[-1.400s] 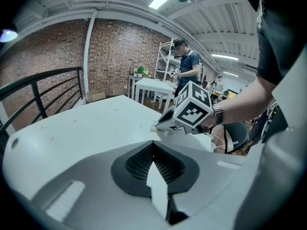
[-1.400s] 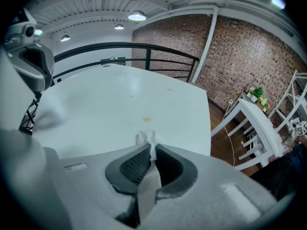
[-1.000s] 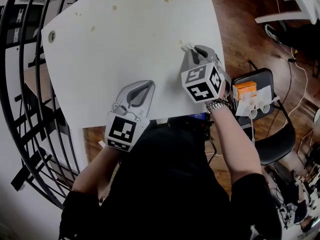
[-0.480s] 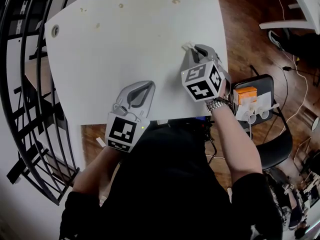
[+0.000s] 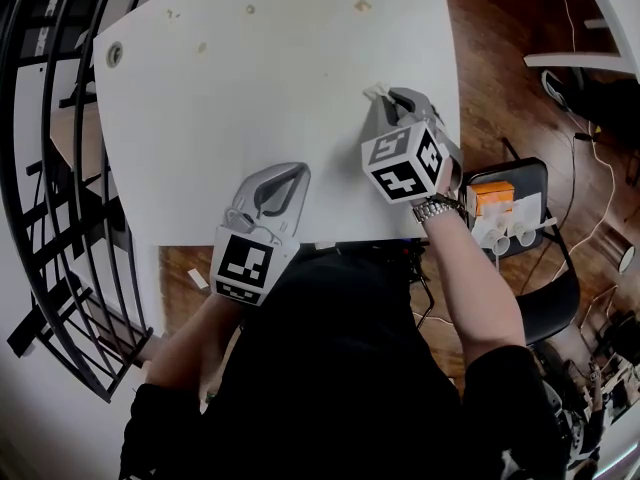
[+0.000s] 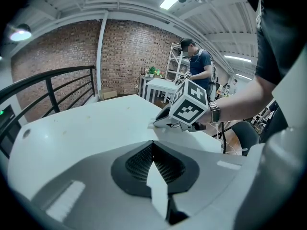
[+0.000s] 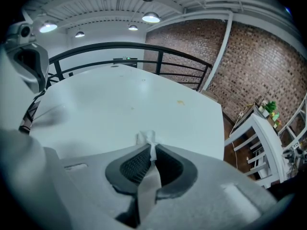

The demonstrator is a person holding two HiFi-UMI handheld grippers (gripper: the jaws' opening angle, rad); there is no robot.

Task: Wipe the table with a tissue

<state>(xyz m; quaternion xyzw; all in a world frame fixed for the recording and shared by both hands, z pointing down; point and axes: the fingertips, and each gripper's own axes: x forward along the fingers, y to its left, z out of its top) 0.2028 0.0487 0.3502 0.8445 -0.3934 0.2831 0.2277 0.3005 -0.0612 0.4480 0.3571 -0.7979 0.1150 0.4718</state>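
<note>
A small white tissue (image 5: 375,92) sticks out of the tip of my right gripper (image 5: 381,98), which is shut on it near the right edge of the white table (image 5: 260,98). In the right gripper view the tissue (image 7: 146,139) pokes up between the closed jaws of that gripper (image 7: 151,148). My left gripper (image 5: 298,171) rests near the table's front edge, jaws shut with nothing between them; its own view (image 6: 153,144) shows the same. Small brownish stains (image 5: 362,6) dot the far part of the table.
A black railing (image 5: 50,178) curves round the table's left side. A black chair (image 5: 540,268) at the right carries an orange box (image 5: 492,194) and white cups. A round hole (image 5: 114,54) sits in the table's far left corner. A person (image 6: 197,66) stands far off by shelves.
Both grippers keep their places on the table. Only the head view has drifted a little, so the table sits slightly differently in the picture.
</note>
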